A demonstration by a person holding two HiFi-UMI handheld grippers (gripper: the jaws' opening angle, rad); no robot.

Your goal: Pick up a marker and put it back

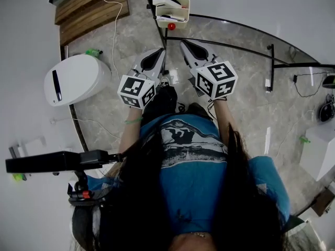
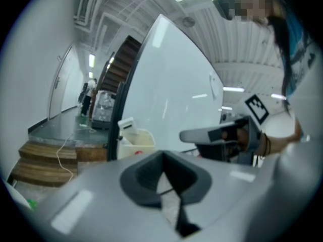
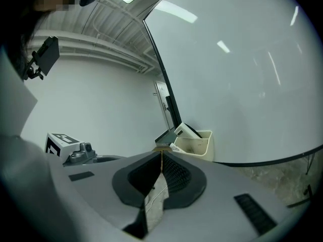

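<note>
Cream tray [image 3: 196, 145] dead ahead of right gripper [image 3: 161, 153] and slightly to its right, with marker [image 3: 176, 147] lying at the near lip, just below eraser [image 3: 189, 131]. Right jaws pinched shut on nothing, left gripper [image 2: 162, 155] likewise. Spread the right jaws wide before closing in. Aim for the marker's bare barrel, clear of eraser and tray wall. Square the pads across it, squeeze firmly, lift straight out. Keep left gripper back, out of the way.
</note>
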